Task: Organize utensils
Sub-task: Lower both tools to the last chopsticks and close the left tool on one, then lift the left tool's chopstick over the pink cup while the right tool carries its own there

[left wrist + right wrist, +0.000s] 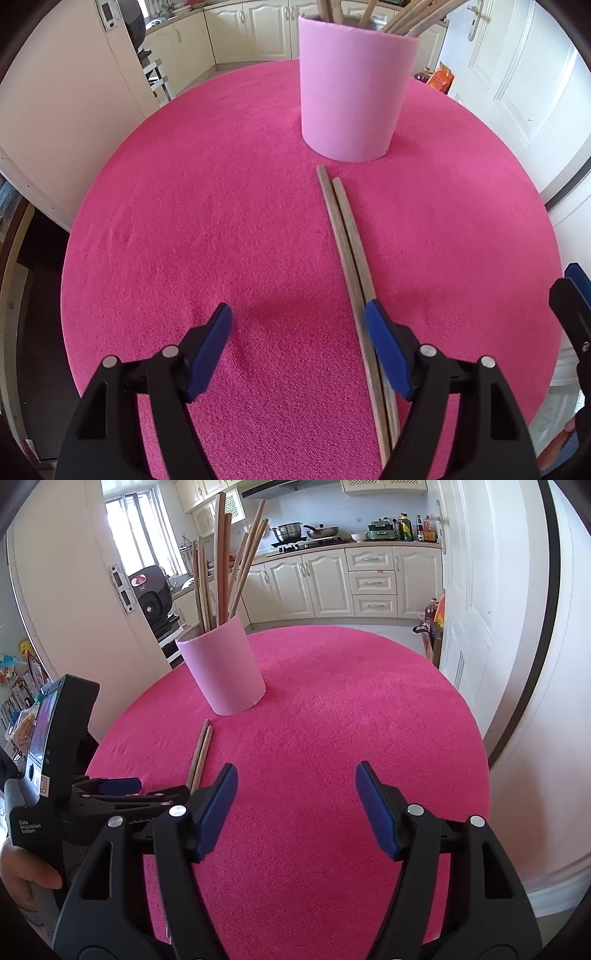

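Two wooden chopsticks (345, 236) lie side by side on the round pink table (221, 206), pointing at a light pink holder (351, 96) that holds several more chopsticks. My left gripper (297, 325) is open and empty; its right finger (388, 354) sits over the near part of the pair. In the right wrist view the pair (201, 749) lies left of centre, in front of the holder (221, 668). My right gripper (295, 790) is open and empty above the table (351, 709), right of the left gripper's body (110, 794).
Kitchen cabinets (332, 579) and a stove with pans (303, 531) stand behind the table. White doors (469, 590) flank it on the right and left. A black appliance (151, 590) sits beyond the left door.
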`<state>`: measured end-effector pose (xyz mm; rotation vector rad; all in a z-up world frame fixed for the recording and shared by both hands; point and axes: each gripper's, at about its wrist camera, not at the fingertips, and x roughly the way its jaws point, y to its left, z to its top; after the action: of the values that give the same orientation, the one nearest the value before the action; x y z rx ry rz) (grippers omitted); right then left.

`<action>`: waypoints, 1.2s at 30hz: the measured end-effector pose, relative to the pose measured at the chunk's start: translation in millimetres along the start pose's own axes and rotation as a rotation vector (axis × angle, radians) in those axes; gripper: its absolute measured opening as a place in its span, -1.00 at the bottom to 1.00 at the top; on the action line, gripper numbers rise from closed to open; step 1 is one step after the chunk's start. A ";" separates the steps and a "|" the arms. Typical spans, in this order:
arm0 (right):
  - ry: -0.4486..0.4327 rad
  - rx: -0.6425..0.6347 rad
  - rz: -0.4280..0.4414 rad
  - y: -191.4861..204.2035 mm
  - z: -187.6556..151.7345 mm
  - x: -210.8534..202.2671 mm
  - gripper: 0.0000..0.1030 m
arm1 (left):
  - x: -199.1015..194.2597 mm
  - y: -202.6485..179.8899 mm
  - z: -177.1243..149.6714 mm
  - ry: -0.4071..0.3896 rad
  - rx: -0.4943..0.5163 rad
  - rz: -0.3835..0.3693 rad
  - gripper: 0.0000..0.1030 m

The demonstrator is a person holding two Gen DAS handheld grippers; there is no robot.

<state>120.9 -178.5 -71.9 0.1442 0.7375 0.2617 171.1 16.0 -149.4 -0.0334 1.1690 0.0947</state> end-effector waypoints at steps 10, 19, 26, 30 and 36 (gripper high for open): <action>0.043 -0.018 -0.008 5.0 3.2 9.0 0.29 | 5.2 -10.3 -0.2 0.036 0.068 0.030 0.41; 0.153 -0.085 -0.034 23.4 8.5 27.4 0.28 | 0.2 12.7 1.0 0.039 0.016 -0.083 -0.80; 0.274 -0.134 0.008 58.5 8.1 55.6 0.28 | -7.7 35.1 -6.0 0.005 -0.055 -0.174 -0.86; 0.343 -0.153 0.037 78.9 5.3 72.2 0.13 | -17.3 45.2 -11.7 -0.030 -0.063 -0.195 -0.86; 0.413 -0.186 -0.001 97.1 6.4 89.6 -0.39 | -19.3 60.0 -10.9 -0.052 -0.077 -0.221 -0.86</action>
<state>170.9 -60.1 -103.5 -0.0912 1.1175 0.3632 148.1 73.9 -134.5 -0.2262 1.1025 -0.0551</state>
